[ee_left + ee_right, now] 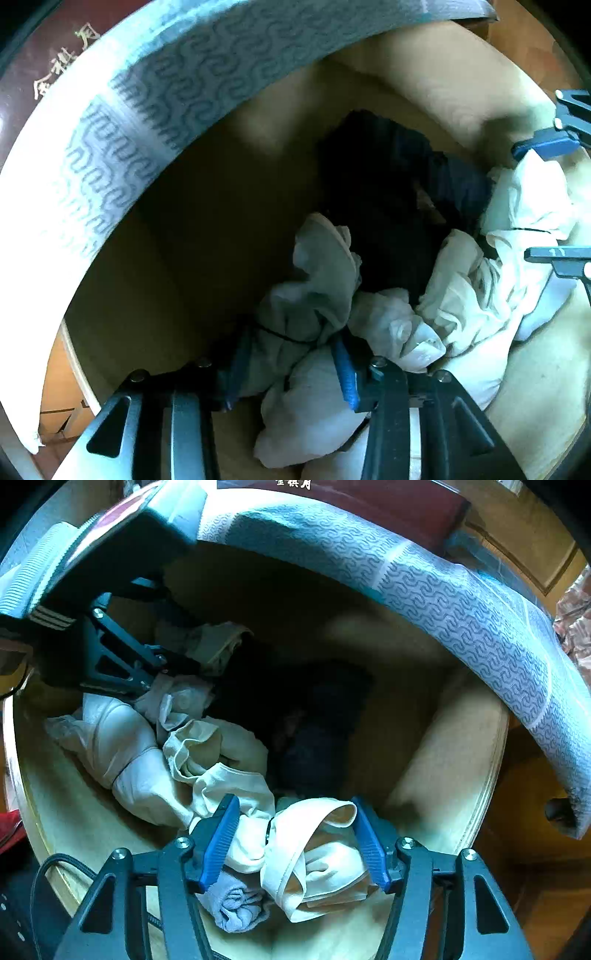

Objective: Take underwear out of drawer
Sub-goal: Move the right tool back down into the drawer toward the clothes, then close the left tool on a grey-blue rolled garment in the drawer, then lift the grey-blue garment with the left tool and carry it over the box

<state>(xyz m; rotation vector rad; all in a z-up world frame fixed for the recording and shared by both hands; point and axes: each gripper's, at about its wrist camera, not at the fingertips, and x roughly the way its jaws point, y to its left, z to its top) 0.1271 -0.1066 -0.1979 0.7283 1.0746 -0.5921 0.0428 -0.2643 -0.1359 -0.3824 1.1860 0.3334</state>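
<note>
An open wooden drawer (424,70) (454,746) holds a heap of pale underwear (465,295) (122,746) and a dark garment (388,184) (314,738). My left gripper (291,369) points down into the left part of the heap, its blue pads pinched on a pale grey piece (310,295). In the right wrist view the left gripper (170,672) shows at upper left, buried in the cloth. My right gripper (293,840) stands open, its pads either side of a cream pair (317,849). The right gripper (546,199) also shows at the left view's right edge.
A blue-and-white patterned cloth (147,110) (461,602) hangs over the edge above the drawer. A maroon box with characters (44,66) lies on top. A small grey-blue cloth (236,904) lies at the drawer's near edge. Bare drawer floor (207,229) shows to the left of the heap.
</note>
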